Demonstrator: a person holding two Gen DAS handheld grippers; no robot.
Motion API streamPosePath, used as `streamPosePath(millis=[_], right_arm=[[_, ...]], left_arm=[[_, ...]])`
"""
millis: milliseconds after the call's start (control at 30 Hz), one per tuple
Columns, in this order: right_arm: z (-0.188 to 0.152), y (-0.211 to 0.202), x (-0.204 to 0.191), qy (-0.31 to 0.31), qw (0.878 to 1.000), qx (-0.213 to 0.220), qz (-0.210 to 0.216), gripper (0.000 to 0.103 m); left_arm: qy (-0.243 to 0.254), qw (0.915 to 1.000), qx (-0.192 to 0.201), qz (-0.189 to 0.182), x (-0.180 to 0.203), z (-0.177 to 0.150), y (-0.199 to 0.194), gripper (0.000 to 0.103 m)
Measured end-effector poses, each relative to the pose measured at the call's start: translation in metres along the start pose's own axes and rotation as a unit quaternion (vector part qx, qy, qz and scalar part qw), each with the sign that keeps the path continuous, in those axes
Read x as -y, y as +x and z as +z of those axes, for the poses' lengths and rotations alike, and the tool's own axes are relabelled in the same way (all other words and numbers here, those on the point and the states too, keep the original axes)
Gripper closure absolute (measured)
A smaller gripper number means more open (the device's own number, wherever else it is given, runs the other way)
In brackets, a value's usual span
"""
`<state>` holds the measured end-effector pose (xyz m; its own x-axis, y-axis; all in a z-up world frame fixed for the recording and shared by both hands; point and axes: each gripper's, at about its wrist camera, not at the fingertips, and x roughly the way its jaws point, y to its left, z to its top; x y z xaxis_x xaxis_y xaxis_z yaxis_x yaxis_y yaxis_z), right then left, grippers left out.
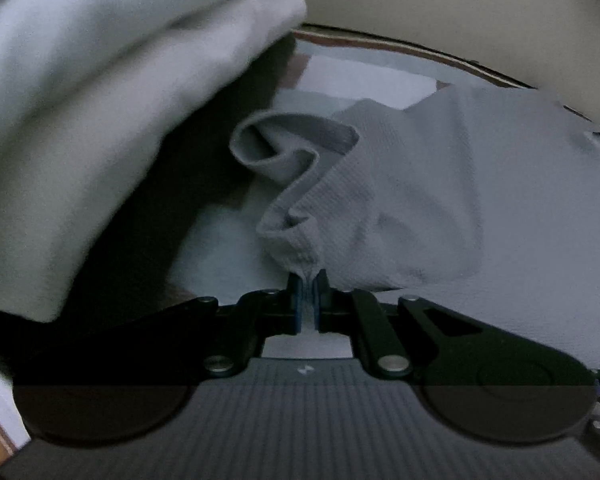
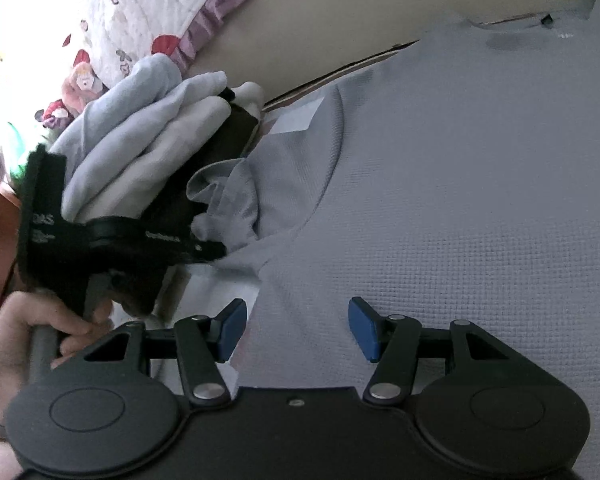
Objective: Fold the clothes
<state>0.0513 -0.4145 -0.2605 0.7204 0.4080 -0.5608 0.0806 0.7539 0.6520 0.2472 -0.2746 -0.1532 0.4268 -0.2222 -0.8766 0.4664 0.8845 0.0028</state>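
- The left tool (image 1: 308, 294) is clamped on a bunched edge of the grey shirt (image 1: 412, 200).
- The shirt lies spread on the desk (image 1: 380, 76).
- The right tool (image 2: 297, 330) hovers over it, fingers apart.

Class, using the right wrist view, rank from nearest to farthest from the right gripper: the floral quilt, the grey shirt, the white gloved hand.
1. Grey shirt, directly beneath the open right gripper.
2. White gloved hand, upper left.
3. Floral quilt, far upper left.
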Motion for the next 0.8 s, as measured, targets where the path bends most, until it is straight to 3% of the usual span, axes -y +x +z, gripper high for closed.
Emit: streamPosePath(millis=[200,400,467,533,667,733,800], right_arm=[[-0.001,0.001,-0.006,-0.019,1.000,0.002,-0.004,0.041],[0.007,-0.001,-0.012,-0.022,1.000,0.005,0.009,0.041],[0.019,-0.007,-0.002,0.033,0.999,0.014,0.028,0.041],[0.032,-0.008,0.018,0.126,0.990,-0.023,0.063,0.041],[0.053,-0.044,0.045,0.222,0.969,-0.074,0.074,0.041],[0.059,-0.082,0.051,0.216,0.973,-0.079,0.037,0.041],[0.062,-0.125,0.047,0.152,0.982,-0.096,-0.064,0.041]], left_arm=[[-0.022,0.9984,-0.001,-0.051,-0.011,-0.003,-0.007,0.097],[-0.012,0.9926,0.062,-0.104,-0.007,0.000,-0.021,0.099],[0.025,0.9891,0.092,-0.113,0.006,0.004,-0.035,0.099],[0.094,0.9835,0.115,-0.104,0.028,0.007,-0.053,0.099],[0.229,0.9594,0.129,-0.103,0.086,0.009,-0.089,0.099],[0.268,0.9474,0.133,-0.113,0.112,0.014,-0.107,0.099],[0.298,0.9361,0.144,-0.120,0.139,0.016,-0.122,0.099]])
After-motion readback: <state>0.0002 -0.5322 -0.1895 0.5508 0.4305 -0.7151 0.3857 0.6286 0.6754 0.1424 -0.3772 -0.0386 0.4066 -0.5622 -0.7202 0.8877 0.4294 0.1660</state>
